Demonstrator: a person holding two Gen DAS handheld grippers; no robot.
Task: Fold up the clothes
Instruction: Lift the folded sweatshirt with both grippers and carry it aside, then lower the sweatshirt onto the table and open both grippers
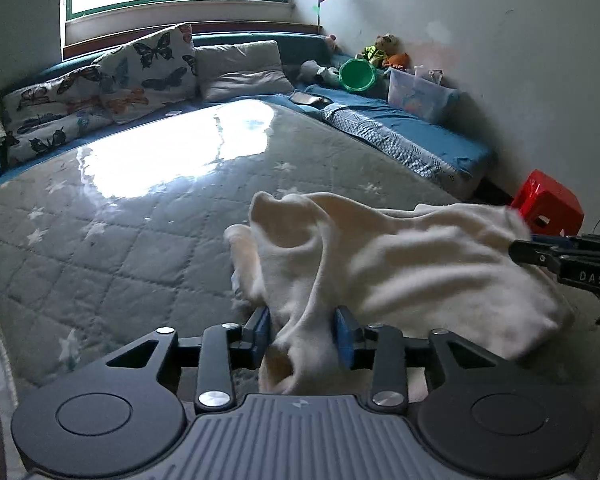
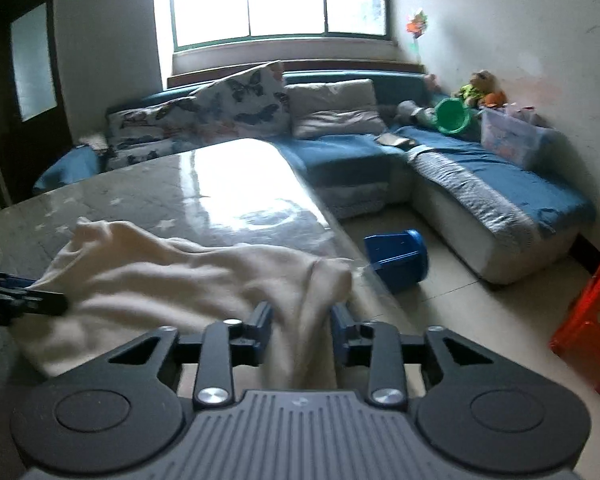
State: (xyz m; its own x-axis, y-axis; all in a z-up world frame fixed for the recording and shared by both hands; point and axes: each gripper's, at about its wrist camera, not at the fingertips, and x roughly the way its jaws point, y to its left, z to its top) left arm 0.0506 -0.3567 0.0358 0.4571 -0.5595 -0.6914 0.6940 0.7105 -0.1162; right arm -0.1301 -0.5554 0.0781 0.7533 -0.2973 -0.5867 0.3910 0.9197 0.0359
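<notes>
While both my tools sit at the near edge of the cream garment, what the next move turns on is how the cloth runs between them: its long axis lies crosswise, from the left hand-held gripper to the right hand-held gripper, with the bulk of the fabric ahead of both and spread away from me over the desk. Neither hand is clearly nearer; each has its own end of the same edge.

Looking through the left wrist view, I see the jaws parted a moderate way, with a bunched fold of the cloth running between the blue pads. The pads stand on either side of the fold, and I cannot tell whether they still press on it. From the right wrist view it is much the same: jaws partly apart, a rope of fabric passing between them, the grip looking loose rather than pinched. Each tool shows at the side of the other's picture, at the garment's far end.

As for the garment itself, it is a soft, thick, cream-coloured piece, rumpled into long ridges, with a raised lobe at the far left that may be a sleeve or a collar. It lies on the quilted, star-printed desk cover under a glossy sheet, near the front right corner, and I judge it not yet folded flat.
</notes>
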